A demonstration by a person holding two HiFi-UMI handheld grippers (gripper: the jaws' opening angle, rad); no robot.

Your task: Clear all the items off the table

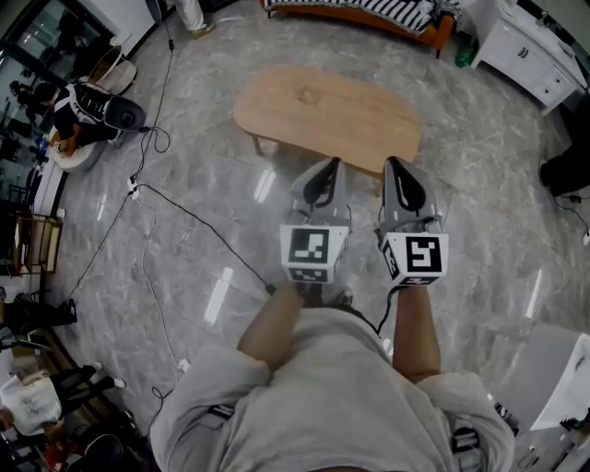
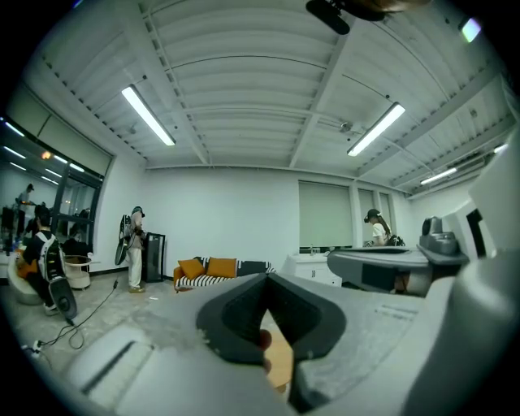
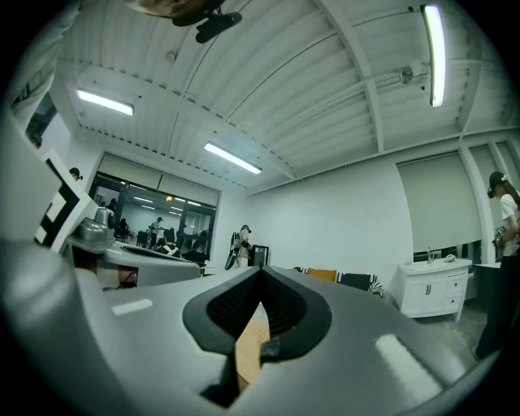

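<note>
Beyond my two grippers, on the far side of a stretch of grey marble floor (image 1: 184, 203), stands the oval wooden table (image 1: 327, 111), well apart from both jaw tips. I hold the left gripper (image 1: 328, 168) and the right gripper (image 1: 395, 166) side by side in front of my chest, near each other but not touching, both pointing toward the table, each with its marker cube (image 1: 313, 251) facing up at me.

Seen along the left gripper (image 2: 266, 276), my jaws are clenched, tips meeting at a point, with nothing clasped between them. Only a sliver of the table's wood (image 2: 280, 361) shows through the gap lower down. The right gripper (image 3: 260, 270) is pressed closed the same way, tips together on nothing, the same tan wood (image 3: 248, 349) showing behind.

Farther off, an orange sofa (image 1: 369, 14) with striped cushions sits past the table, a white cabinet (image 1: 525, 51) stands far right, and a black cable (image 1: 189, 217) trails across the floor on the left.
</note>
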